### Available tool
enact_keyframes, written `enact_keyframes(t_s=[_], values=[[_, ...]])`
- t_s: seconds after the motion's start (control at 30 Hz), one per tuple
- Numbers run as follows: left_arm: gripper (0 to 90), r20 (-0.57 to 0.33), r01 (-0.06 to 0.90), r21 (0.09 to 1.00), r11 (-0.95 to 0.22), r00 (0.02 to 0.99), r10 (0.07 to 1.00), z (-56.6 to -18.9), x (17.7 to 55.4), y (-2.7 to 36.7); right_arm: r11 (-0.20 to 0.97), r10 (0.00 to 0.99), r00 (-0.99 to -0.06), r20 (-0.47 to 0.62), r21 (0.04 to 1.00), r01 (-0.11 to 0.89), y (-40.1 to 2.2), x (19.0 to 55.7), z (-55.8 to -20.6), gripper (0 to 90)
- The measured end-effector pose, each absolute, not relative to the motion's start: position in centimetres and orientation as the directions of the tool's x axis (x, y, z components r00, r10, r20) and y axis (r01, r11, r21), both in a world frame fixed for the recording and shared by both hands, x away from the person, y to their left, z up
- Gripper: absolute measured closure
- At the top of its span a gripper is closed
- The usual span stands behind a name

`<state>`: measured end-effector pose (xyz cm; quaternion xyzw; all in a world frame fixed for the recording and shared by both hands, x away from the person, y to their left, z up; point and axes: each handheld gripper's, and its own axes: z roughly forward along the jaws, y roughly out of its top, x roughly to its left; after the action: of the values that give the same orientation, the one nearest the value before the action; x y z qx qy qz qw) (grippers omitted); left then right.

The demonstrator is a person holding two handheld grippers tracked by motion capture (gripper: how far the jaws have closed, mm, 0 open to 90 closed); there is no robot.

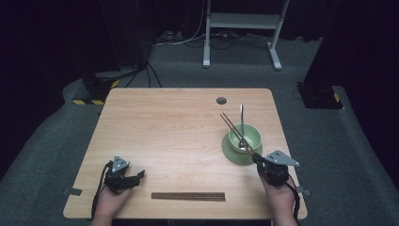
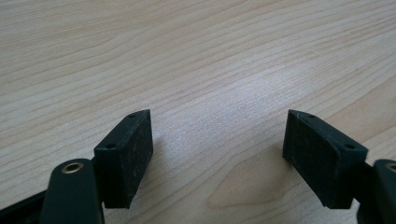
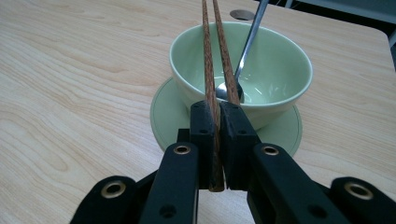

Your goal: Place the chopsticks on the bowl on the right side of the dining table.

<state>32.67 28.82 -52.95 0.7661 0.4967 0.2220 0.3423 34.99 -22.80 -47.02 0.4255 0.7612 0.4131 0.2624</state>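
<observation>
a: what's your right gripper [image 3: 215,140] doing?

b: clenched on the chopsticks [image 3: 211,70], which reach ahead over the bowl [image 3: 275,70]. my left gripper [image 2: 217,154] is released, nothing between. only their ends are pinched; they could pivot and knock the spoon [image 3: 238,79].

Pale green glossy ceramic bowl [image 3: 261,70]; dark reddish wooden chopsticks [image 3: 215,60], matt; shiny metal spoon [image 3: 243,60]; smooth light woodgrain table [image 3: 70,93].

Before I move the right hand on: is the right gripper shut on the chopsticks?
Shut. In the right gripper view the right gripper has both fingers pressed against the chopsticks, which extend over the green bowl.
</observation>
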Motion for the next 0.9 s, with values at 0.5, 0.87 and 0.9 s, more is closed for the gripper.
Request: enact_keyframes(t_s=[0.5,0.87,0.9], values=[[24.6,0.000,0.609,0.745,-0.272,0.408,0.913,-52.95,32.67,28.81,0.301,0.871,-0.488,-0.062,0.852,0.428,-22.78,35.25,-47.29,83.2],[24.7,0.001,0.609,0.745,-0.274,0.409,0.913,-52.95,32.66,28.82,0.298,0.867,-0.496,-0.057,0.857,0.422,-22.84,35.20,-47.09,77.3],[24.7,0.001,0.609,0.745,-0.273,0.409,0.913,-52.95,32.66,28.81,0.296,0.867,-0.495,-0.057,0.858,0.420,-22.84,35.17,-47.03,75.6]])
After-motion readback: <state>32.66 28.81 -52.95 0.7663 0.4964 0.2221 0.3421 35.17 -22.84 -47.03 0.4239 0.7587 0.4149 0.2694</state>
